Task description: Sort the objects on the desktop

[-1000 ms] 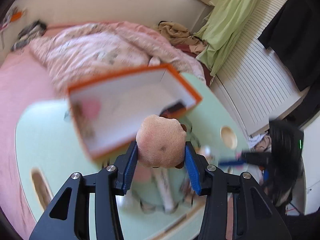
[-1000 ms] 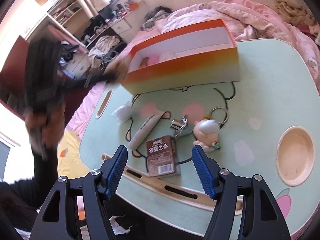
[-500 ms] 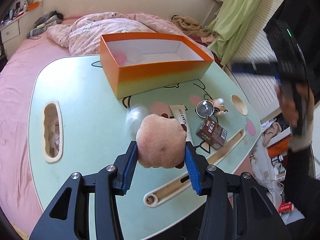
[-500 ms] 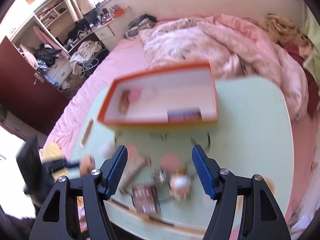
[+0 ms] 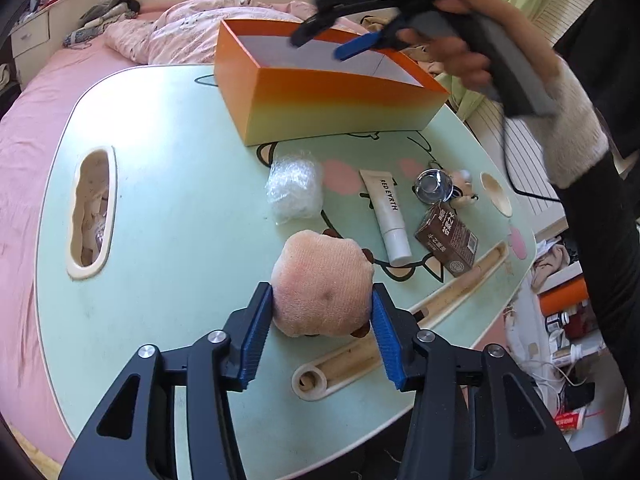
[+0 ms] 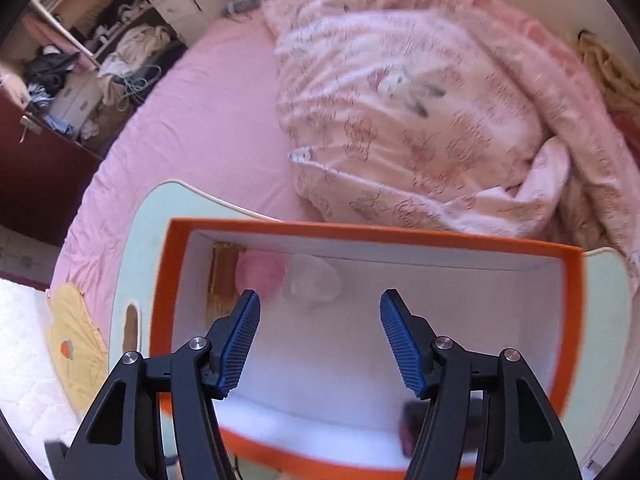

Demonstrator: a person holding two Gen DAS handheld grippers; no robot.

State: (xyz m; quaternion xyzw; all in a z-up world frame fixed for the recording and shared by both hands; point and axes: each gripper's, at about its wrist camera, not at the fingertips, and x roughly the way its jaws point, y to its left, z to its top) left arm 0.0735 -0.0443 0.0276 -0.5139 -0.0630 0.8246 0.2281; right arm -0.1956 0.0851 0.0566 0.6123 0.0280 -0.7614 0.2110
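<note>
Plush toy [image 5: 322,282], peach and round, sits low over the pale green desk [image 5: 168,200], between the blue pads of the left gripper [image 5: 322,338], whose jaws are opening; it could drop short of the orange box [image 5: 320,92]. Right gripper [image 6: 320,338], closing on nothing, hovers over that box and could block the left gripper's way in.

Left gripper [image 5: 322,334]: pitched steeply down, jaws opening, blue pads either side of soft peach plush toy [image 5: 322,284], pads in contact with its flanks. Right gripper [image 6: 320,338]: pointed steeply down, jaws closing, gap between pads empty. In left wrist view, right hand [image 5: 460,36] wrapped round its grip, pale cuff at wrist, dark sleeve behind.
</note>
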